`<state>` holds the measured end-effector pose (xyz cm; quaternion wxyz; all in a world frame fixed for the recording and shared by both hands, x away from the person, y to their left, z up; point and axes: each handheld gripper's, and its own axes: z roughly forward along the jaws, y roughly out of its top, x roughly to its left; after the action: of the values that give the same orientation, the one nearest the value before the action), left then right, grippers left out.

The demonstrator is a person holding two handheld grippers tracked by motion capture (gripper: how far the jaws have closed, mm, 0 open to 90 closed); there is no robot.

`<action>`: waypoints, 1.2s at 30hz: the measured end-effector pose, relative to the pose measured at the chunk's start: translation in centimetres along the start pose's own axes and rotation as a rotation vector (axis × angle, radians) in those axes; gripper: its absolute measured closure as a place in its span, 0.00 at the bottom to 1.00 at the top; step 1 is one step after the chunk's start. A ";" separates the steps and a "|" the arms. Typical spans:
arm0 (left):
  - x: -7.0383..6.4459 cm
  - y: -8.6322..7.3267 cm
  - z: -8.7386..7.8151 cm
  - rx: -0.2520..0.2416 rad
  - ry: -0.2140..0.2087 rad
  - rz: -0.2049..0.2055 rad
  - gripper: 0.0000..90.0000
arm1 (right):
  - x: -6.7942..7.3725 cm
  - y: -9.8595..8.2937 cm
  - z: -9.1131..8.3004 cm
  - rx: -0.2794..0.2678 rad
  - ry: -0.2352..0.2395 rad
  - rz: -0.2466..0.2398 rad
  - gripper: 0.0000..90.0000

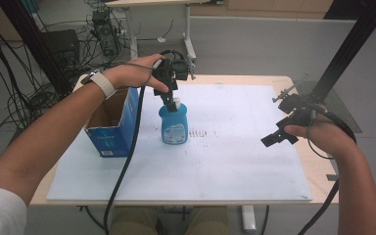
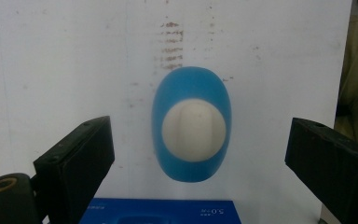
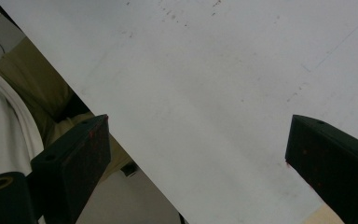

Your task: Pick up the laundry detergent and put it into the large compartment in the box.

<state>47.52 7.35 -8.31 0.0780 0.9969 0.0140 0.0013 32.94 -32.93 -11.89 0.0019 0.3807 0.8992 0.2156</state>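
- Above the white board (image 1: pixel 235 161), the left gripper (image 2: pixel 200 154) hangs released, jaws spread wide over an upright blue bottle (image 2: pixel 192 122) just beside a blue carton (image 1: pixel 113 128).
- Apparent step: lining up the grasp; next, lower and close on the white cap (image 2: pixel 194 129).
- The right gripper (image 3: pixel 196 154) idles, jaws apart, empty, near the board's right edge.

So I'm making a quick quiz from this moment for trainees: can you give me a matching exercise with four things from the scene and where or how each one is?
Things:
1. blue bottle
2. blue cardboard box
3. left gripper
4. right gripper

Places or states:
A. open, held above bare board near the table's right edge
B. stands upright on the white board, white cap on top
C. open, jaws either side of the bottle's cap from above
D. open-topped, at the board's left edge

Pairs: 1-B, 2-D, 3-C, 4-A
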 end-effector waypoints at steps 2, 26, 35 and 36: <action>0.0 0.0 0.0 -0.001 0.001 0.000 0.09 | 0.0 0.0 0.0 0.000 -0.001 0.001 0.08; 0.0 0.0 0.2 0.000 0.004 -0.007 0.09 | -0.2 0.0 0.1 0.000 0.002 -0.001 0.08; 0.1 -0.2 0.2 -0.001 0.004 -0.006 0.09 | -0.1 0.2 0.0 0.002 0.001 -0.003 0.08; 0.1 -0.2 0.2 -0.002 0.004 -0.007 0.09 | -0.1 0.2 0.0 0.004 0.000 -0.002 0.08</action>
<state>47.65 7.49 -8.51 0.0789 0.9967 0.0175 0.0032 33.17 -32.87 -11.78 0.0016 0.3797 0.9000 0.2139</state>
